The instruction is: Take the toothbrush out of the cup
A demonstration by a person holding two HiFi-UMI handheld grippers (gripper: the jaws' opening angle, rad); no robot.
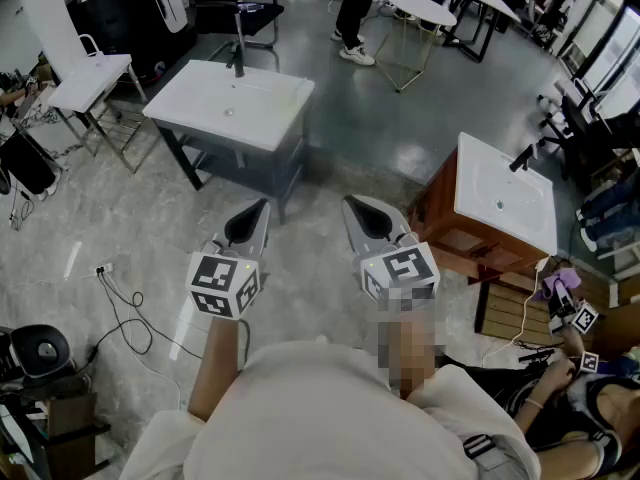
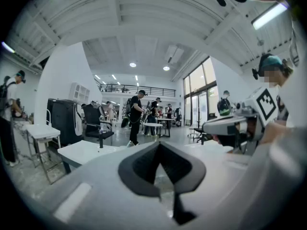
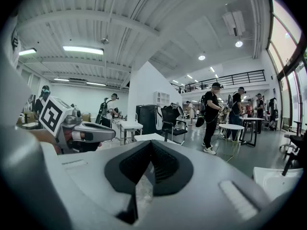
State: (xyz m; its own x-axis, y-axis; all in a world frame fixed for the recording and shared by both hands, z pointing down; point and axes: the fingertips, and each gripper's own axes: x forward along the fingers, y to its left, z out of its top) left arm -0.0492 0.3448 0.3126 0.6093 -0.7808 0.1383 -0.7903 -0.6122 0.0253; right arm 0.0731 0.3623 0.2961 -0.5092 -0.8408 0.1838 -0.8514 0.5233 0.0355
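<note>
Grey polished floor (image 1: 330, 128) fills a wide, bright hall, and both grippers are held above it, well clear of any tabletop. The left gripper (image 1: 263, 205) has its fingers (image 1: 248, 228) together with nothing between them. The right gripper (image 1: 349, 201) is pressed together the same way and is likewise empty. The marker cubes (image 1: 225, 286) behind the fingers bear black-and-white square patterns rather than letters.

Ahead of the left fingers, well apart from them, stands a white sink (image 1: 232, 103) on a grey stand, with a dark faucet (image 1: 238, 58) at its far edge. To the right of the right fingers is a second white sink (image 1: 505, 193), on a wooden cabinet (image 1: 450, 233). Cables (image 1: 125, 313) trail over the floor below and left of the left fingers. Far ahead a person (image 1: 355, 8) stands beside a round white table (image 1: 420, 8). Neither the toothbrush nor the cup can be made out in any view.
</note>
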